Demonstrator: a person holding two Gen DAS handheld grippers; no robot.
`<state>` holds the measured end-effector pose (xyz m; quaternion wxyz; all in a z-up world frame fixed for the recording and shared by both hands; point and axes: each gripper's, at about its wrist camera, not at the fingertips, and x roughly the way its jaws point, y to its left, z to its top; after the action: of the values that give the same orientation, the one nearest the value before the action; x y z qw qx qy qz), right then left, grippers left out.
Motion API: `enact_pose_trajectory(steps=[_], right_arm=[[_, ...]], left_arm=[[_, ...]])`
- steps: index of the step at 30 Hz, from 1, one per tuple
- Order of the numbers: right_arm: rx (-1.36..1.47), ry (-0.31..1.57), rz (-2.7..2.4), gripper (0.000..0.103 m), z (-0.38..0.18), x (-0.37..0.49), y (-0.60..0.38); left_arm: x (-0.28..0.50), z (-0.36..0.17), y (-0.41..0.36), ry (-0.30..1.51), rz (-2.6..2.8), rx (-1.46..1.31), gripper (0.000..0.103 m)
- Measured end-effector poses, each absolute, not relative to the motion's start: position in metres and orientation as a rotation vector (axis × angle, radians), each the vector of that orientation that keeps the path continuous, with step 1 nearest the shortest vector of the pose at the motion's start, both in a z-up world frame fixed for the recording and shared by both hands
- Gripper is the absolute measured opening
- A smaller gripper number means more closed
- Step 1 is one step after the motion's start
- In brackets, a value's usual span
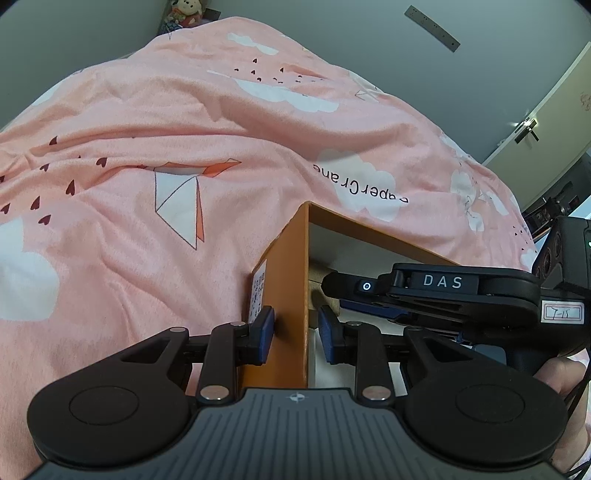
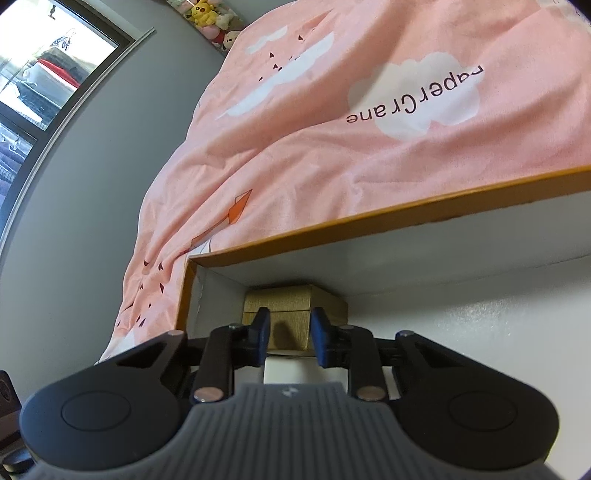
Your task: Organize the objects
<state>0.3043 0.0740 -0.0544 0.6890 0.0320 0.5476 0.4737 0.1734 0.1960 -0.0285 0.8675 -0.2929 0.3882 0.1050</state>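
An open orange box [image 1: 288, 258] with a white inside lies on the pink bed cover. My left gripper [image 1: 295, 328] is shut on its near side wall, one blue pad outside and one inside. In the right wrist view the box's orange rim [image 2: 369, 218] runs across, and a small gold box [image 2: 288, 306] sits in the inner corner. My right gripper [image 2: 291, 332] reaches into the orange box and is shut on the gold box, a pad on each side. From the left wrist view the right gripper [image 1: 334, 297] enters from the right, with the gold box [image 1: 319, 275] partly hidden behind its fingers.
A pink bed cover [image 1: 147, 147] with white clouds and paper cranes spreads around the box. Plush toys [image 2: 210, 18] line the far edge by the grey wall. A window [image 2: 44, 74] is at the left, a door [image 1: 554, 103] at the right. A hand [image 1: 554, 376] holds the right gripper.
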Motion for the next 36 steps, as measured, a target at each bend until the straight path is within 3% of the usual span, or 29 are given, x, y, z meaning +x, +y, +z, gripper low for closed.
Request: enact_pose_trajectory(steps=[6,18,21,31,33,36], right_arm=[[0.055,1.176,1.088,0.027,-0.035,0.295,0.062],[-0.14,0.861,1.096,0.028,0.03,0.229,-0.02],[-0.144,0.834,1.083,0.034,0.034,0.217,-0.046],[-0.114,0.839,1.058,0.035,0.033,0.179,-0.122],[-0.126,0.858,1.048,0.035,0.027,0.175,-0.131],[-0.157,0.924,1.018,0.029,0.008,0.173,-0.139]], left_arm=[[0.163,-0.008,0.175,0.758,0.265,-0.525,0.033],[0.128,0.035,0.124,0.741,0.214,-0.394,0.034],[0.115,0.039,0.117,0.755,0.179,-0.401,0.034],[0.074,0.025,0.089,0.851,0.075,-0.469,0.034],[0.071,0.012,0.084,0.884,0.067,-0.478,0.038],[0.071,-0.011,0.079,0.934,0.054,-0.508,0.052]])
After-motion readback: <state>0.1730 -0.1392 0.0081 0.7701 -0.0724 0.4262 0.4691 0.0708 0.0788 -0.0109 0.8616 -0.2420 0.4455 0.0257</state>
